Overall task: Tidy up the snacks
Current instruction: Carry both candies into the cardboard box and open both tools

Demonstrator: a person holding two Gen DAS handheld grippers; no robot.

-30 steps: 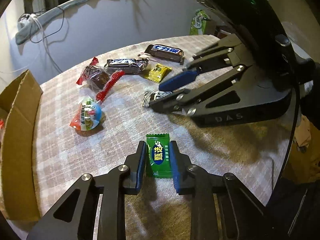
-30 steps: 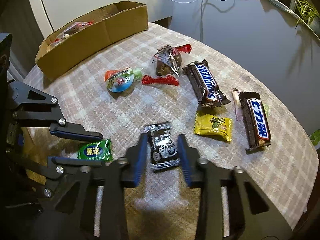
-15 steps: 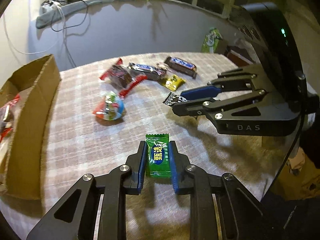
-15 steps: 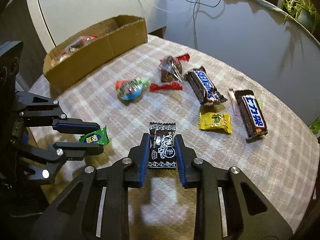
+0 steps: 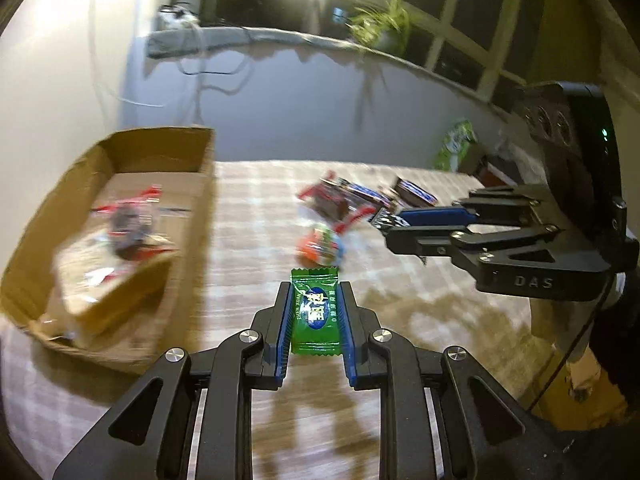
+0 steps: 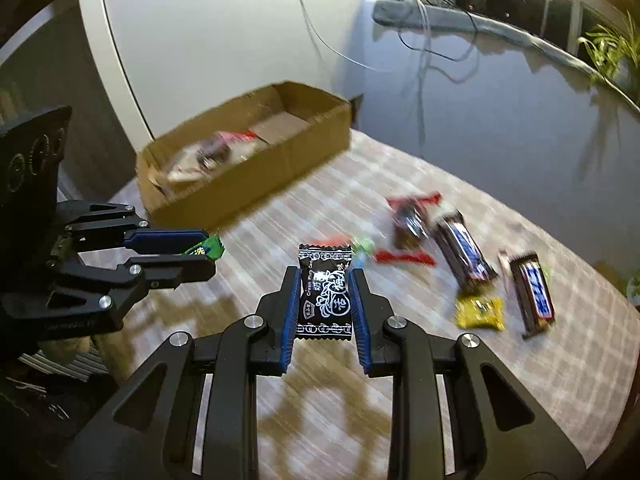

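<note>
Both claws are gripping: left claw (image 5: 315, 312) pinching green candy (image 5: 316, 312), right claw (image 6: 324, 300) pinching black candy (image 6: 325, 292). Advising release low inside cardboard box (image 5: 188, 216).

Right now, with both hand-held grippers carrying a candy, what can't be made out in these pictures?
- Contents of the cardboard box: smeared by motion blur in both views.
- Round snack: blurred in the left view, mostly hidden behind the black candy in the right.
- Green candy: in the right view, only a corner shows past the left hand-held gripper.
</note>
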